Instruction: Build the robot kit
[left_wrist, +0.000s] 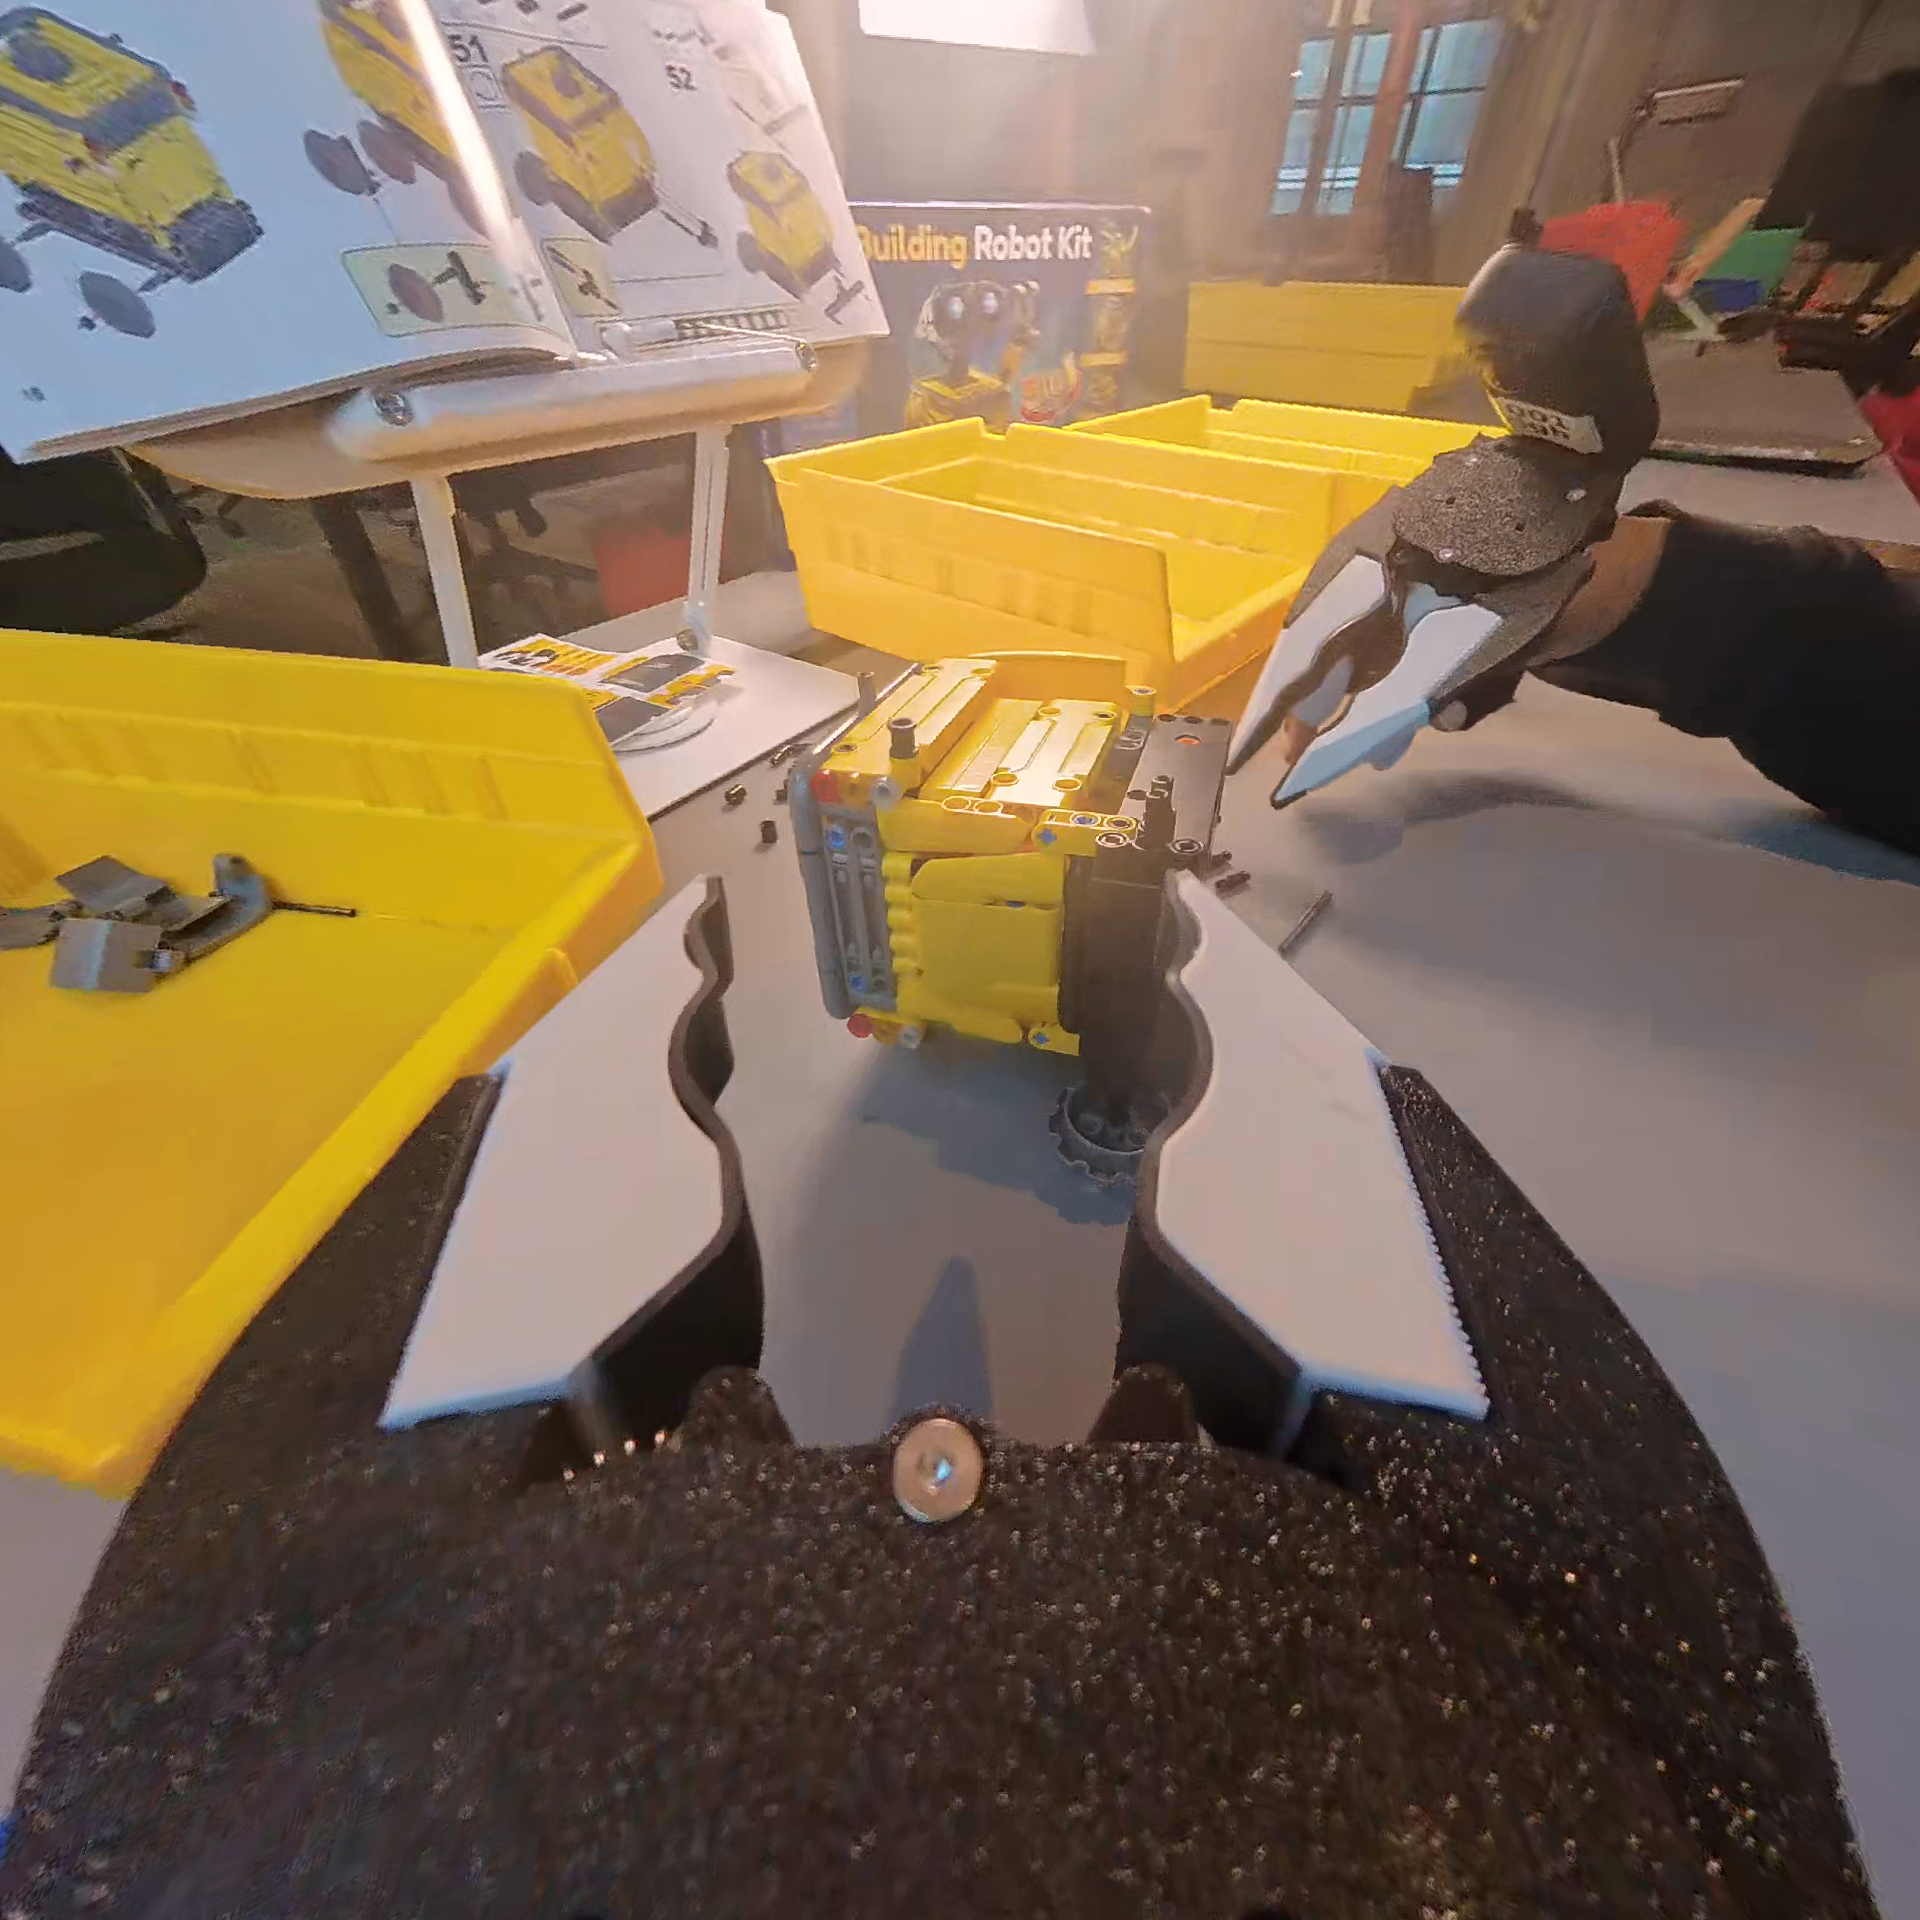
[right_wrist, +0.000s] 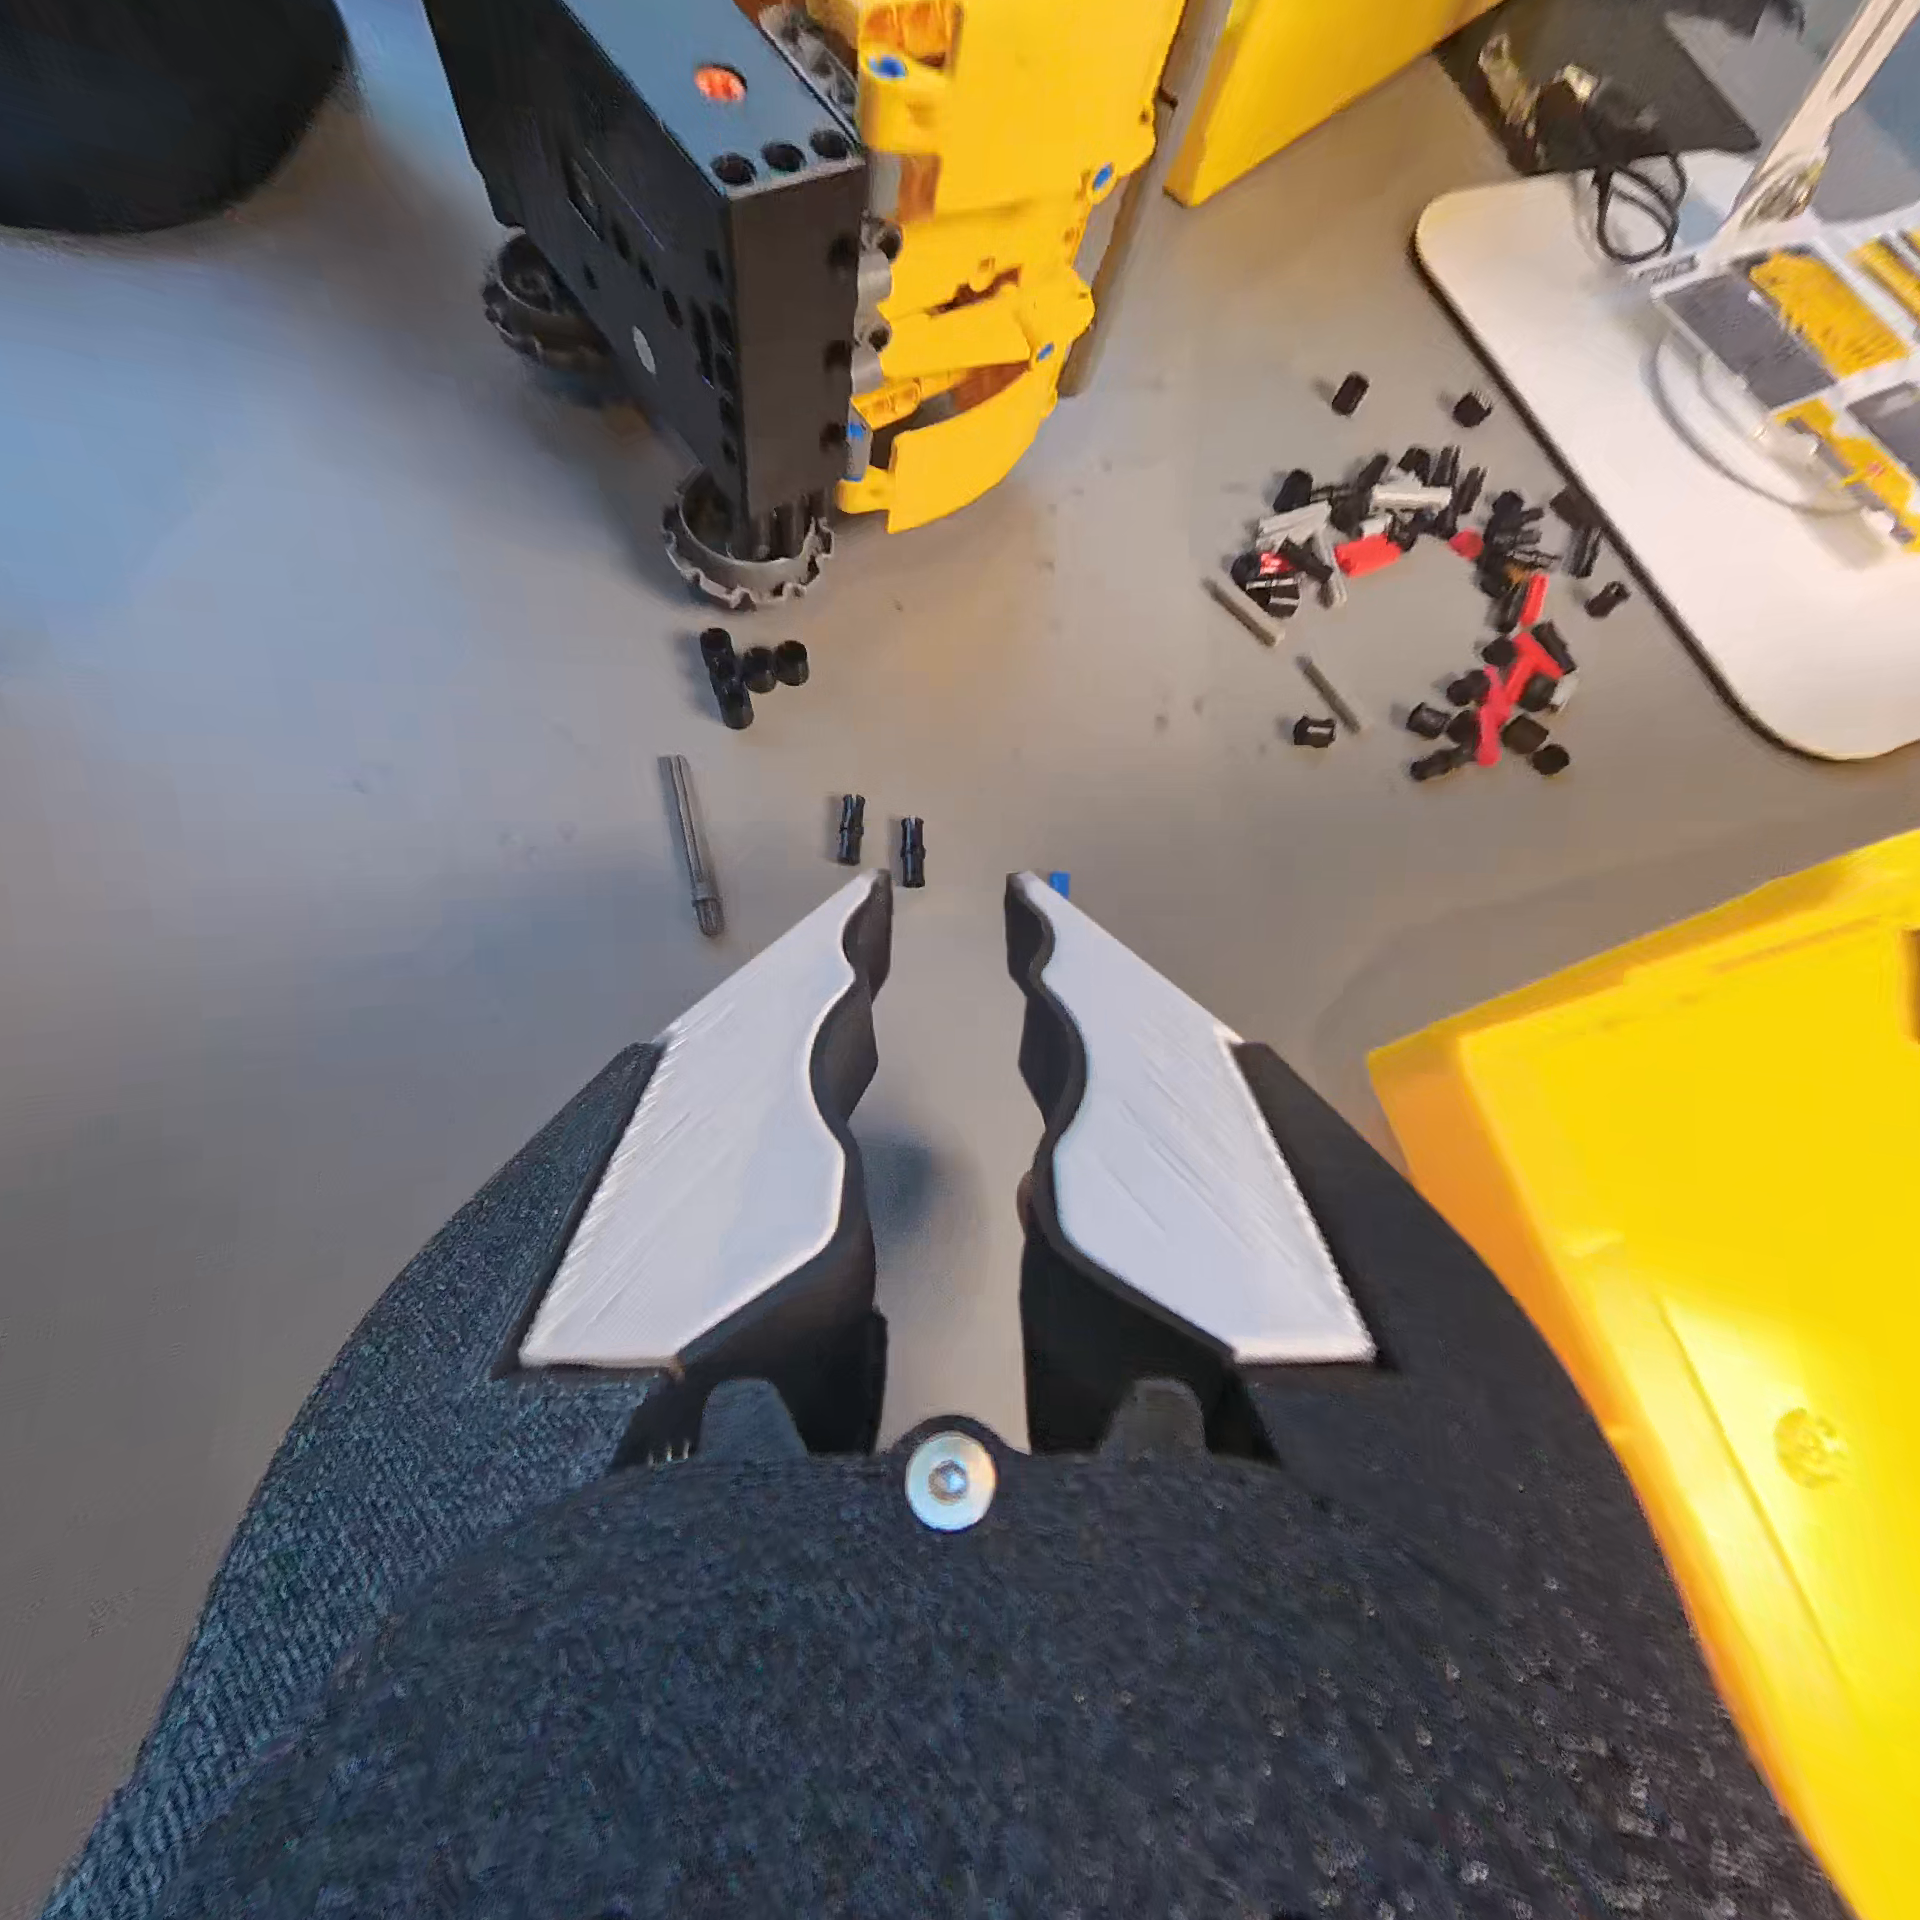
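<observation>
Two grippers are working over one grey table (right_wrist: 312, 831). The left gripper (left_wrist: 945, 904) is standing wide open, its right finger touching the black side of one yellow block model (left_wrist: 977, 862). The right gripper (right_wrist: 948, 883) is hovering part open and empty, just behind two black pins (right_wrist: 881, 836), with one grey axle (right_wrist: 688, 842) lying to their left.

the yellow and black brick model (left_wrist: 987, 852) stands in the middle of the grey table (left_wrist: 1558, 1039), filling the gap ahead of the left gripper (left_wrist: 945, 914). a yellow bin (left_wrist: 312, 831) walls off the left, more yellow bins (left_wrist: 1039, 520) the far side. to the right the table lies bare. below the right gripper (right_wrist: 948, 883), small black pins (right_wrist: 878, 836) and a grey axle (right_wrist: 691, 847) dot the surface; a scatter of pieces (right_wrist: 1455, 603) lies far right.
</observation>
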